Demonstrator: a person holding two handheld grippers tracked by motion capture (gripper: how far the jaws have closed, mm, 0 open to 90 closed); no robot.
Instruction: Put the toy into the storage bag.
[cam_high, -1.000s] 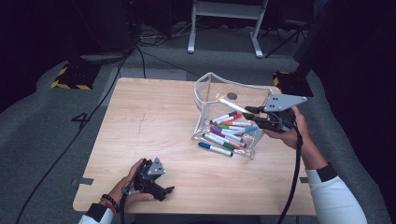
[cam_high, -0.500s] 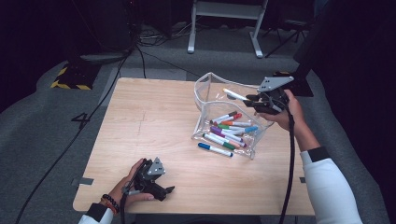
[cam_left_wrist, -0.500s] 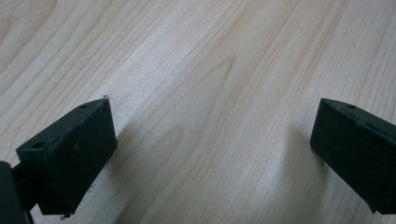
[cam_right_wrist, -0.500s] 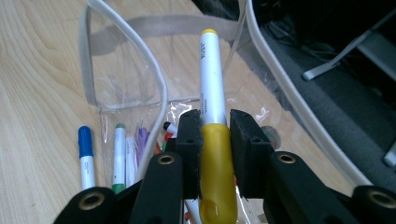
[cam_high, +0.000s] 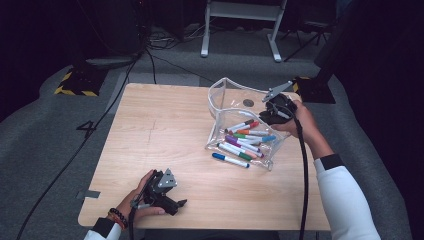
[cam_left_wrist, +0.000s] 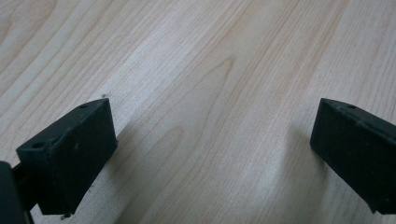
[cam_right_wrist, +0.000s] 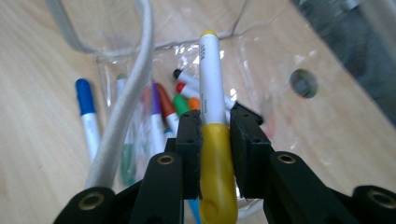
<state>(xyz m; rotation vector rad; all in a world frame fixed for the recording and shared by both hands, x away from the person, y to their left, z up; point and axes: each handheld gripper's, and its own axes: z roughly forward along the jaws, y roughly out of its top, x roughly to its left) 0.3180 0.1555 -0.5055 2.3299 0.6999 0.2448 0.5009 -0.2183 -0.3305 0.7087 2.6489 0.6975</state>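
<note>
The right gripper (cam_right_wrist: 214, 135) is clenched on a yellow marker (cam_right_wrist: 212, 116), its jaws pressing the yellow cap end while the white barrel points ahead of them, over the open mouth of the clear pouch (cam_high: 220, 97). Below and beyond its tip lie most of the coloured markers (cam_high: 247, 137), already inside. One blue marker (cam_high: 230, 160) lies outside on the table (cam_high: 165, 125), off to the gripper's left beside the pouch's zip edge. So packing looks nearly done: yellow not yet dropped in, blue to fetch. The left gripper (cam_left_wrist: 210, 144) rests released, nothing between its jaws
</note>
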